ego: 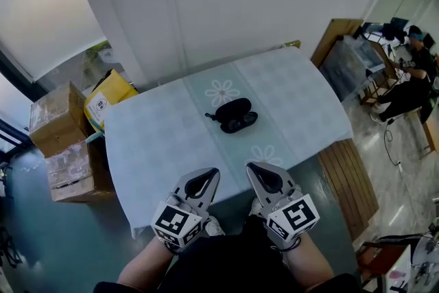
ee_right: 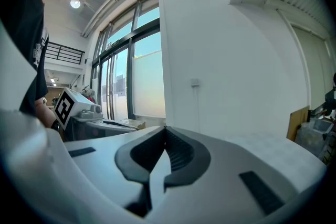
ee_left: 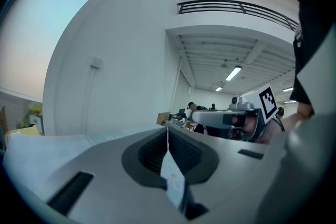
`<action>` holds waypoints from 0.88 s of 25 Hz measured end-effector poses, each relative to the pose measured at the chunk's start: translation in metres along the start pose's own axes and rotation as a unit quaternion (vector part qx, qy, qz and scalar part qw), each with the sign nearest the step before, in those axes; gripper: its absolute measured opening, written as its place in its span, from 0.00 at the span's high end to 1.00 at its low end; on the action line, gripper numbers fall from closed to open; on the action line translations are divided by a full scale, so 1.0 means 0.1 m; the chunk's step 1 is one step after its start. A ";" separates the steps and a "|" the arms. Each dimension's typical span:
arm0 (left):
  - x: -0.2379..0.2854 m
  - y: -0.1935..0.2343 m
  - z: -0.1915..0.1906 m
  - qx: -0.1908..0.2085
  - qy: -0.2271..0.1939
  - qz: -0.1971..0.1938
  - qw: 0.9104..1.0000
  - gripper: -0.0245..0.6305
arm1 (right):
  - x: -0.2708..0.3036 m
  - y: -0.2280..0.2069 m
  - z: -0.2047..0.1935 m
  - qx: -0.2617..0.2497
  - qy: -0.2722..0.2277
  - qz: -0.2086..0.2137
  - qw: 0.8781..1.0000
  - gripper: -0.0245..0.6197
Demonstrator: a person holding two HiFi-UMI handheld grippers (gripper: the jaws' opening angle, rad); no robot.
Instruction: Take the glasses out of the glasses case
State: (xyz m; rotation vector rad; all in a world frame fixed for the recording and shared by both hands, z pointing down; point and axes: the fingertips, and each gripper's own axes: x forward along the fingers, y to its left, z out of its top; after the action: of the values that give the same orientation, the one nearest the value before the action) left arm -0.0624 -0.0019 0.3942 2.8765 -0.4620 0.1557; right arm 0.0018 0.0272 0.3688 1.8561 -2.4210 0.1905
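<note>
A black glasses case (ego: 233,114) lies open on the pale checked tablecloth (ego: 164,141), near the table's middle, with dark glasses (ego: 240,123) showing in its near half. My left gripper (ego: 213,172) and right gripper (ego: 250,167) hang side by side just off the table's near edge, well short of the case. Both have their jaws pressed together with nothing between them. In the left gripper view (ee_left: 167,131) and the right gripper view (ee_right: 165,130) the jaws meet at a thin seam. The case is hidden from both gripper views.
Cardboard boxes (ego: 65,141) and a yellow bag (ego: 110,96) stand on the floor left of the table. A wooden bench (ego: 350,178) runs along the table's right side. A person (ego: 411,75) sits at a desk far right. A white wall backs the table.
</note>
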 end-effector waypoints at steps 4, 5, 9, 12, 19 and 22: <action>-0.06 0.00 0.00 0.004 0.002 -0.006 1.000 0.92 | 0.01 0.04 0.02 -0.004 -0.002 -0.004 1.000 0.93; -0.07 0.00 0.00 0.006 0.003 -0.008 1.000 0.92 | 0.02 0.05 0.03 -0.004 -0.003 -0.005 1.000 0.93; -0.12 -0.02 0.00 0.016 0.006 -0.016 1.000 0.92 | 0.03 0.08 0.05 -0.008 -0.008 -0.008 1.000 0.93; -0.14 -0.04 0.00 0.018 0.008 -0.014 1.000 0.92 | 0.02 0.07 0.07 -0.010 -0.009 -0.006 1.000 0.93; -0.05 -0.07 -0.03 0.016 0.010 -0.002 1.000 0.92 | 0.06 -0.08 0.04 -0.012 -0.005 0.005 1.000 0.93; 0.03 -0.07 -0.03 0.012 0.009 0.008 1.000 0.92 | 0.10 -0.18 0.02 -0.013 0.000 0.016 1.000 0.93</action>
State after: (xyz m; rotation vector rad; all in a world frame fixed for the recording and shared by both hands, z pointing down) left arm -0.0575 0.0044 0.3957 2.8925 -0.4842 0.1895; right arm 0.0171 0.0130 0.3691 1.8075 -2.4419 0.1618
